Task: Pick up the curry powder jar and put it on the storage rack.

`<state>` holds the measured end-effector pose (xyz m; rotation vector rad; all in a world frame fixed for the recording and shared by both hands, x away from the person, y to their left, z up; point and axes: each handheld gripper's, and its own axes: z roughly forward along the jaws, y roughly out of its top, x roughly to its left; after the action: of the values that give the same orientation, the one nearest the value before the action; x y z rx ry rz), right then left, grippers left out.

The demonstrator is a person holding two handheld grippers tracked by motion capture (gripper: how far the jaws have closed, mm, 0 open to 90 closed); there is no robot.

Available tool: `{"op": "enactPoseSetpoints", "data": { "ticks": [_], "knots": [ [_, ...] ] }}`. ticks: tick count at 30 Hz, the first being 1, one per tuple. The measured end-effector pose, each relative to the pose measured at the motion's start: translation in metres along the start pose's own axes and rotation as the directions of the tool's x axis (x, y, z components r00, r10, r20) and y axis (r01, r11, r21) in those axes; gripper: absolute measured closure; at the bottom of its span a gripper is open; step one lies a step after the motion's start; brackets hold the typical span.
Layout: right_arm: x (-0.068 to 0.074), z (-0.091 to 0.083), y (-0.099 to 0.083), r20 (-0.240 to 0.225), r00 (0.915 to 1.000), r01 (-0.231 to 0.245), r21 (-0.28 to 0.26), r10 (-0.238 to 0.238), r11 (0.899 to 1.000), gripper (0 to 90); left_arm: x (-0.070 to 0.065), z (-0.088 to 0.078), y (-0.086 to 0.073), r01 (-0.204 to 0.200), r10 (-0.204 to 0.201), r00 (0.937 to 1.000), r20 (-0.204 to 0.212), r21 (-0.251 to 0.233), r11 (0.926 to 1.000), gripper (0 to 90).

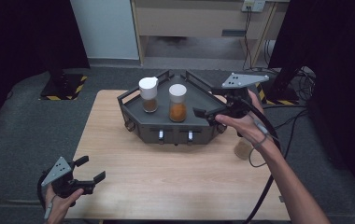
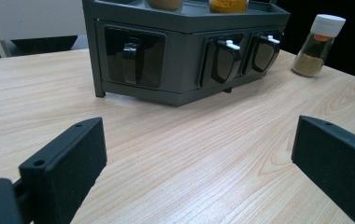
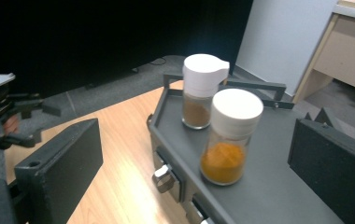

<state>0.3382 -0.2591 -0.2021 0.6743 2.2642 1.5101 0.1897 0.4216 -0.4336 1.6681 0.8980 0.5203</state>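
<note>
A dark grey spice rack stands at the table's far middle. On its top are a brown-spice jar with a white spout cap and an orange-spice jar with a white cap. My right gripper hovers open over the rack's right end, empty, and faces both jars: the brown one and the orange one. A third jar of tan spice stands on the table under my right wrist. My left gripper is open and empty, low over the near left corner, and it points at the rack front.
The rack front has small drawers with handles. The tan jar stands right of the rack in the left gripper view. The wooden table has bare room in front of the rack. Black curtains and a cabinet lie beyond.
</note>
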Motion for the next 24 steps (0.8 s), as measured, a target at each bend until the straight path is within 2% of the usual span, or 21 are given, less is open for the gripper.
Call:
{"op": "enactPoseSetpoints", "data": {
  "ticks": [9,16,24],
  "knots": [
    [0.016,-0.011,-0.021,-0.032,0.9988,0.036,-0.016,-0.037,0.999,3.7,0.0,0.0,0.0,0.001,-0.001,1.0,-0.001,0.0,1.0,2.0],
    [0.025,-0.016,-0.041,-0.039,0.9973,0.061,-0.018,-0.062,0.998,3.5,-0.001,0.0,0.0,0.002,-0.002,1.0,-0.003,0.001,1.0,2.0],
    [0.03,-0.018,-0.071,-0.052,0.9972,0.053,-0.012,-0.053,0.999,3.4,0.0,0.001,0.0,0.0,0.0,1.0,0.004,0.001,1.0,2.0]
  ]
}}
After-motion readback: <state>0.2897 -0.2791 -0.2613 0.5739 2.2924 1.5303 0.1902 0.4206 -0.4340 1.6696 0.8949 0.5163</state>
